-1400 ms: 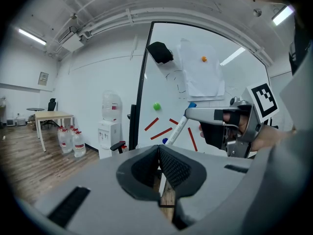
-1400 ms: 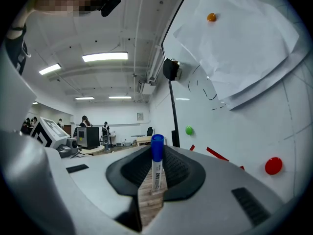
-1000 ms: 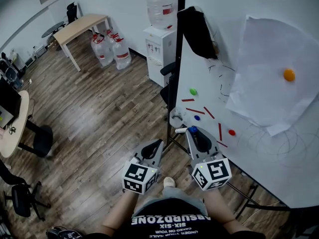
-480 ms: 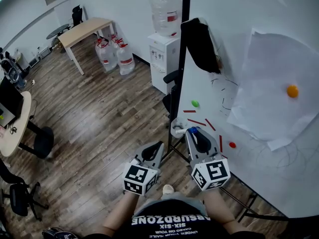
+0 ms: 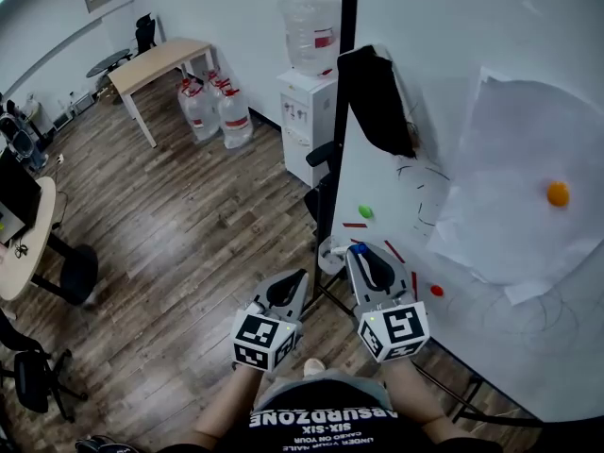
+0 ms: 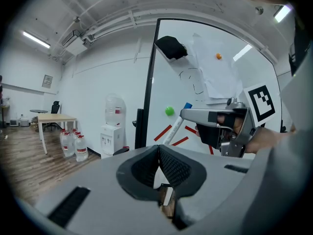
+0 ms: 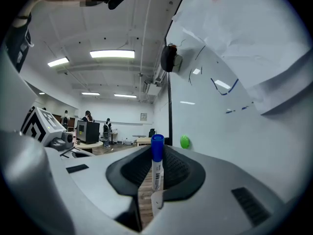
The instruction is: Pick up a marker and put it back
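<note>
A white marker with a blue cap (image 7: 156, 173) stands upright between the jaws of my right gripper (image 7: 155, 166), which is shut on its barrel. In the head view that right gripper (image 5: 362, 262) is close to the whiteboard's (image 5: 472, 45) lower left edge. The marker's cap (image 5: 359, 249) lies just right of a white holder cup (image 5: 327, 255) there. My left gripper (image 5: 289, 286) hangs to the left over the floor. Its jaws (image 6: 157, 150) meet with nothing between them. The left gripper view also shows the marker (image 6: 175, 127) sticking out of the right gripper (image 6: 195, 114).
The whiteboard carries red strokes, a green magnet (image 5: 365, 211), a red magnet (image 5: 436, 290), a paper sheet (image 5: 519, 187) with an orange magnet (image 5: 558, 193), and a black object (image 5: 376, 92) near its top. A water dispenser (image 5: 308, 74), bottles (image 5: 217, 111) and a table (image 5: 156, 62) stand behind.
My right gripper with the marker has moved up toward the board's lower left edge; the blue cap now lies beside the white holder cup. The left gripper has barely moved.
</note>
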`<state>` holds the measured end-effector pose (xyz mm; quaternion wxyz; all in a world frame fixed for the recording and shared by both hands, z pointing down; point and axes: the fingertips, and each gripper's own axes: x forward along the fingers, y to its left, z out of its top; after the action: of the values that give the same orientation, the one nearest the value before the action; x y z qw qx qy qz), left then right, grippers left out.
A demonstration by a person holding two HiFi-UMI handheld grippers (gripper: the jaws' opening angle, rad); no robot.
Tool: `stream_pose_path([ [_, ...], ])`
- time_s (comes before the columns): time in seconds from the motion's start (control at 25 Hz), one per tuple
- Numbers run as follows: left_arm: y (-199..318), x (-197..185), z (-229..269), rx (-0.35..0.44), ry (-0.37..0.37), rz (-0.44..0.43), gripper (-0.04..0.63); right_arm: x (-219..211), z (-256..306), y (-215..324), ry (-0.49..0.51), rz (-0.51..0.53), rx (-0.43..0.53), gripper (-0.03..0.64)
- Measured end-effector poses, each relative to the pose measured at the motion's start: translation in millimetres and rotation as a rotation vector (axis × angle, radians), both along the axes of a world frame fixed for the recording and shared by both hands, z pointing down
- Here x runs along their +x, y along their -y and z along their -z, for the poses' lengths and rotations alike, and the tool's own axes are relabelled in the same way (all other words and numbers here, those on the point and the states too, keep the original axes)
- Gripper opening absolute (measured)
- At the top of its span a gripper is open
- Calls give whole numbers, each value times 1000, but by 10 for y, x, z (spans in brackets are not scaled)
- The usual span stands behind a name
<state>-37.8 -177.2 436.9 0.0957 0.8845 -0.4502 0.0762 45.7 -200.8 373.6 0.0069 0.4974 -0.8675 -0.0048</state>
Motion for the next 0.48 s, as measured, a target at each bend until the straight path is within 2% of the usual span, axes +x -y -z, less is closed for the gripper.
stream_pose_path([
  [0.48,114,-13,-130,-18,-14,17,8,-51,-188,142,-60,9,-15,63],
])
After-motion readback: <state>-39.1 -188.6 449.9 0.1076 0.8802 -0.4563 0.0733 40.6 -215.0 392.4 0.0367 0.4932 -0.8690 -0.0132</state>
